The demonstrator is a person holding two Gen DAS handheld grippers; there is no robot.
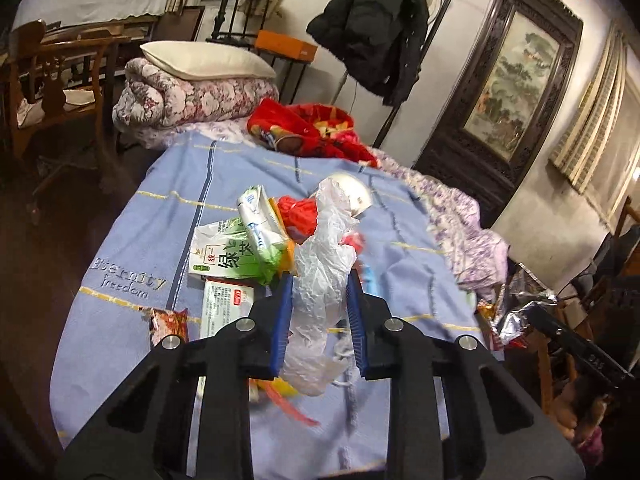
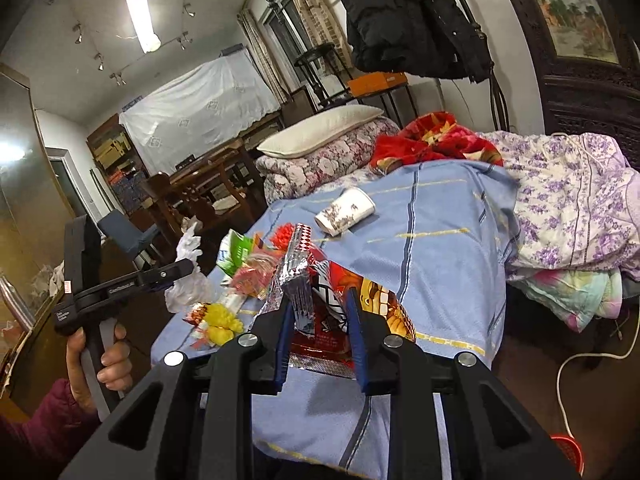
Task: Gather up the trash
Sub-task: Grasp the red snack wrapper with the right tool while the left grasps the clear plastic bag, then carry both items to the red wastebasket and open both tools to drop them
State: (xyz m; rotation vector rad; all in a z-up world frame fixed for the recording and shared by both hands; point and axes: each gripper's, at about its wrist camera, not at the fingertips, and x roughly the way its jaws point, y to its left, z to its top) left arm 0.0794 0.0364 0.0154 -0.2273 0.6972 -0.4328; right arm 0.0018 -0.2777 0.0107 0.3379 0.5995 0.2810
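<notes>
Left wrist view: left gripper (image 1: 320, 316) clamps plastic bag (image 1: 324, 256), its length running ahead toward cup (image 1: 356, 194); right gripper (image 2: 320, 340) grips wrappers (image 2: 316, 304).

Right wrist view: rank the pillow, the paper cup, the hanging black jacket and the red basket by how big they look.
Largest to smallest as they look:
1. black jacket
2. pillow
3. paper cup
4. red basket, partly cut off at the picture's edge, so its place against the cup is unsure.
</notes>
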